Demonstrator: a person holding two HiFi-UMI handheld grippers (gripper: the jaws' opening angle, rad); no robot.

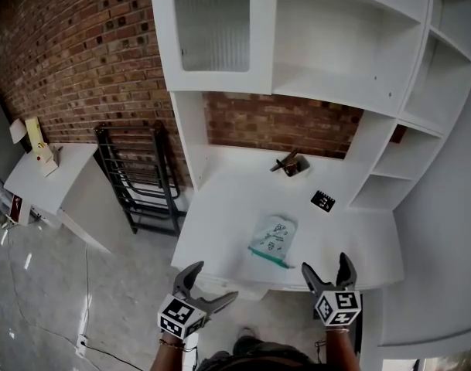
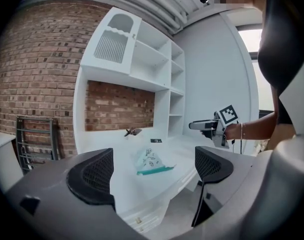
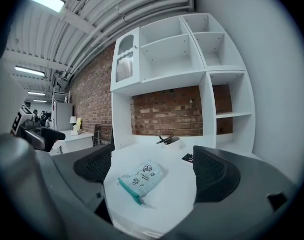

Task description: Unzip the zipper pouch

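Note:
A pale pouch with small dark prints and a teal zipper edge (image 1: 272, 240) lies flat on the white desk (image 1: 220, 215), its zipper side toward the front edge. It also shows as the pouch (image 2: 151, 162) in the left gripper view and the pouch (image 3: 141, 178) in the right gripper view. My left gripper (image 1: 206, 284) hovers off the desk's front left, jaws open and empty. My right gripper (image 1: 326, 272) hangs at the front right edge, also open and empty. Both are short of the pouch, touching nothing. The left gripper view shows my right gripper (image 2: 201, 125) beside the desk.
A small black clip-like object (image 1: 288, 163) and a black marker card (image 1: 322, 201) lie farther back on the desk. White shelves (image 1: 351, 45) rise above against a brick wall. A black metal rack (image 1: 142, 180) and a low white table (image 1: 42, 184) stand to the left.

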